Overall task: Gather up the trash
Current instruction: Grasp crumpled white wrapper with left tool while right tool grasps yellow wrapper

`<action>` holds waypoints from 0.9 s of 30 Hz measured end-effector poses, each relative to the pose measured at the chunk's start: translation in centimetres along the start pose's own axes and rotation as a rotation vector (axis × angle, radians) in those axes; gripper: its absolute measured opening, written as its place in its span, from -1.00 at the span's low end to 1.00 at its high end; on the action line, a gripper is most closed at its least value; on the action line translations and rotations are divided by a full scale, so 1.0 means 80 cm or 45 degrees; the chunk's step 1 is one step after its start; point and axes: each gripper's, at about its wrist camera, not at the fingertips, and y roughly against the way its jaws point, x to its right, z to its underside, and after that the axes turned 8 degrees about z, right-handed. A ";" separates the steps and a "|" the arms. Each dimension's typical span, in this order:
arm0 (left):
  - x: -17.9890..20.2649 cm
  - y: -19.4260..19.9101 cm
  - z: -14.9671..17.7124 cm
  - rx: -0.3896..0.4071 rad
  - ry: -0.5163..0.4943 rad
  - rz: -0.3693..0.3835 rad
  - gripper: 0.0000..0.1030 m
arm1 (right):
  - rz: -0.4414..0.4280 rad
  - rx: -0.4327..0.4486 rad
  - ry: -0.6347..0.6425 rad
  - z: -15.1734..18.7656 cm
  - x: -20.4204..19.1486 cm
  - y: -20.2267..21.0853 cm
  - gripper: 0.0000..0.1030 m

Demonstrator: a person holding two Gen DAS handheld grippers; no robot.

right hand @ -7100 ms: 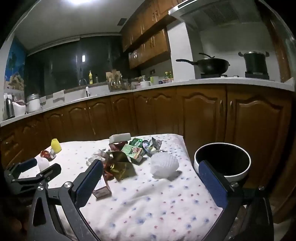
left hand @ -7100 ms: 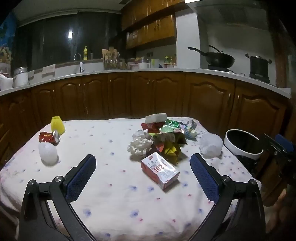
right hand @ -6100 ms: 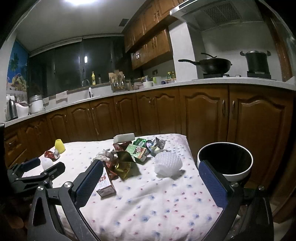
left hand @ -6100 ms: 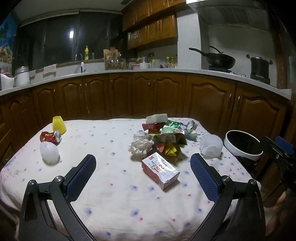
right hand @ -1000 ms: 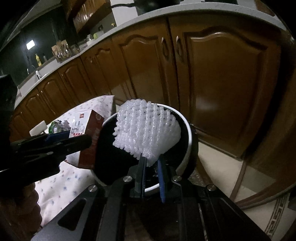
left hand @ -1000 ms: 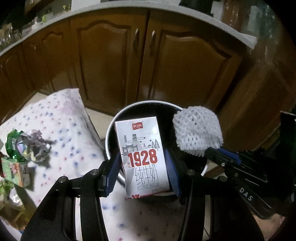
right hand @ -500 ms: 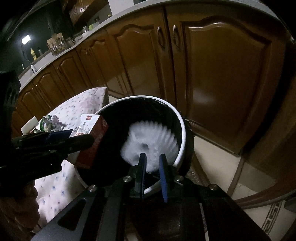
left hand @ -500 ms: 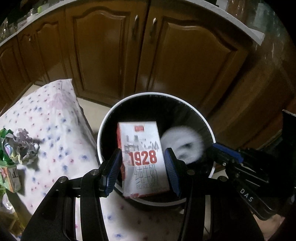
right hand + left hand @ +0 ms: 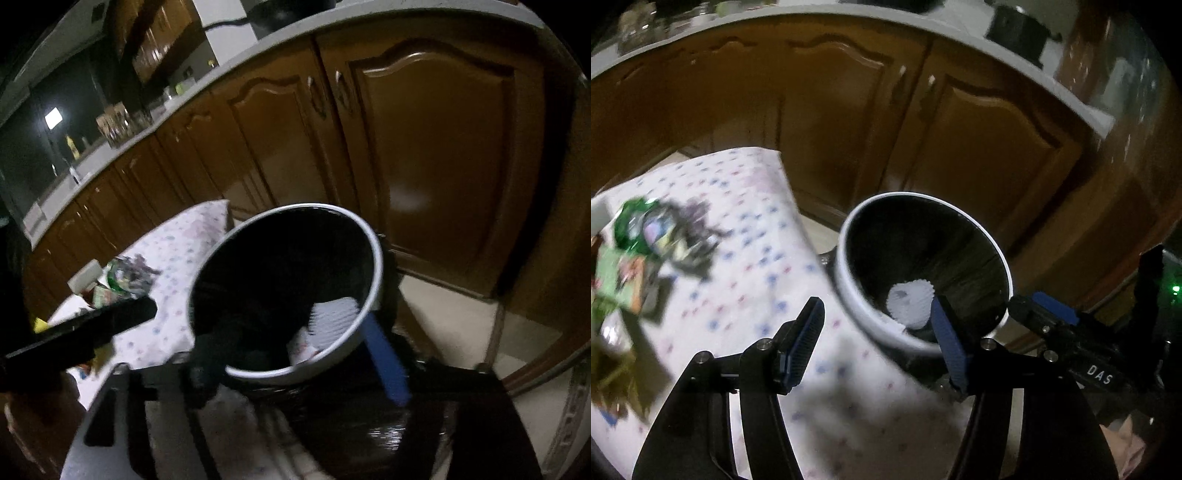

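Observation:
The white-rimmed black trash bin stands beside the table's right corner; it also shows in the right wrist view. The white foam net lies at the bin's bottom, and the milk carton lies next to the net. My left gripper is open and empty, just in front of the bin's rim. My right gripper is open and empty at the bin's near rim; it shows in the left wrist view to the right of the bin.
The table with the spotted cloth carries more wrappers and cartons at the left. Brown kitchen cabinets stand close behind the bin. Tiled floor lies to the right.
Both grippers have opened. The milk carton dropped from my left gripper and the foam net from my right; both now lie in the bin. Both views have swung.

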 end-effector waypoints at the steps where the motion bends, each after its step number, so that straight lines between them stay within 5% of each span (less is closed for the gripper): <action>1: -0.004 0.008 0.005 0.015 0.014 -0.001 0.25 | -0.013 0.010 -0.007 0.004 -0.005 0.003 0.57; 11: -0.067 0.109 0.071 0.161 0.143 -0.075 0.35 | -0.172 0.038 -0.010 0.036 -0.071 0.018 0.58; 27: -0.195 0.218 0.150 0.267 0.395 -0.287 0.36 | -0.425 -0.107 0.246 0.108 -0.230 0.000 0.58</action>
